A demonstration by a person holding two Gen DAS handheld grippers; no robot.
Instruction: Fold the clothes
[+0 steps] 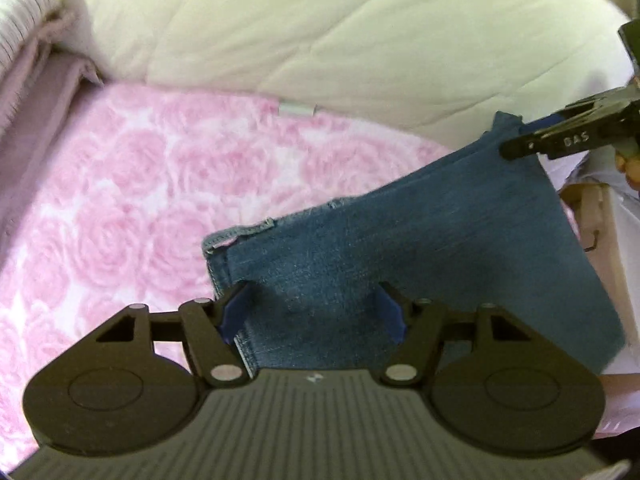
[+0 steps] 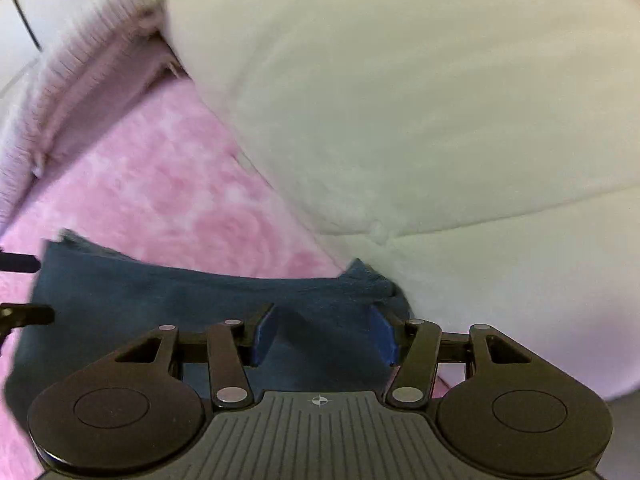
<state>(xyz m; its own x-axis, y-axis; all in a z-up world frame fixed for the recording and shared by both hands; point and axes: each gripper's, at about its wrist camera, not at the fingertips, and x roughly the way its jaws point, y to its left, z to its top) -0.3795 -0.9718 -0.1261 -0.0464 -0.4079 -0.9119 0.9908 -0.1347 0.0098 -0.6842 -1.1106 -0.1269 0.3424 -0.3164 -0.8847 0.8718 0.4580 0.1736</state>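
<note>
Folded blue jeans point(image 1: 420, 248) lie flat on a pink rose-patterned blanket point(image 1: 140, 208). My left gripper point(image 1: 312, 300) is open, its blue-padded fingers spread over the near end of the denim with nothing pinched. In the left wrist view my right gripper point(image 1: 528, 136) reaches in from the right at the jeans' far corner. From its own camera the right gripper point(image 2: 322, 320) is open too, its fingers wide apart just above the jeans point(image 2: 180, 300). The left gripper point(image 2: 24, 288) shows at the left edge there, fingers apart.
A bulky cream quilt point(image 1: 340, 40) borders the blanket at the back and presses close to the jeans' far corner point(image 2: 372, 276). A lilac knitted throw point(image 1: 24, 40) lies along the left. Pale wooden furniture point(image 1: 592, 216) stands off the bed's right edge.
</note>
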